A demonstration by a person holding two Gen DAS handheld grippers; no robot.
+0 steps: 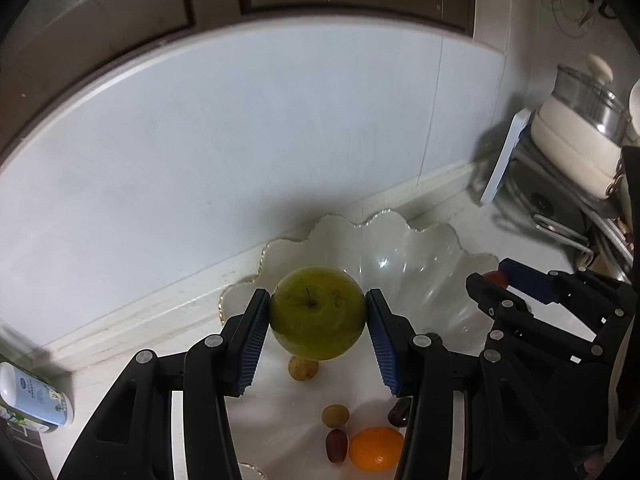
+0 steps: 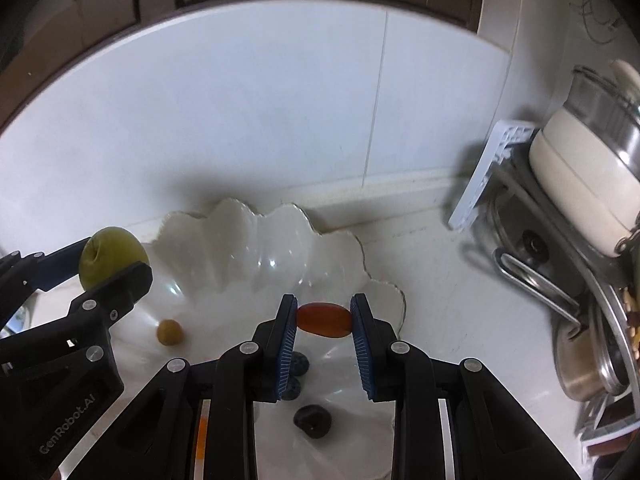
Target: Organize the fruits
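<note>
Your left gripper [image 1: 318,312] has white writing on its black side that says "GenRobot.AI"; you can read it in the right wrist view. A white bottle [image 1: 34,394] lies at the left edge of the counter with a blue round mark and tiny print that is too small to read.

Your left gripper's blue pads [image 1: 252,344] pinch one big green apple [image 1: 318,312] on both sides, up above the white wavy bowl [image 1: 420,248]. Your right gripper [image 2: 324,320] pinches one small red-orange fruit [image 2: 324,320] end to end between its blue pads, also over the bowl.

Now count what lies in the bowl. In the left view you see one orange fruit [image 1: 376,448], two small yellow-green round fruits [image 1: 303,368] and one dark red oval fruit [image 1: 335,445] touching the orange one. One more dark fruit [image 1: 400,414] peeks out beside the finger. In the right view you see two dark blue berries [image 2: 299,363], partly hidden by a finger, and one dark wrinkly fruit [image 2: 313,420].

On the right stands one cream pot [image 2: 580,188] with a glass lid, on a metal rack [image 2: 536,280].
</note>
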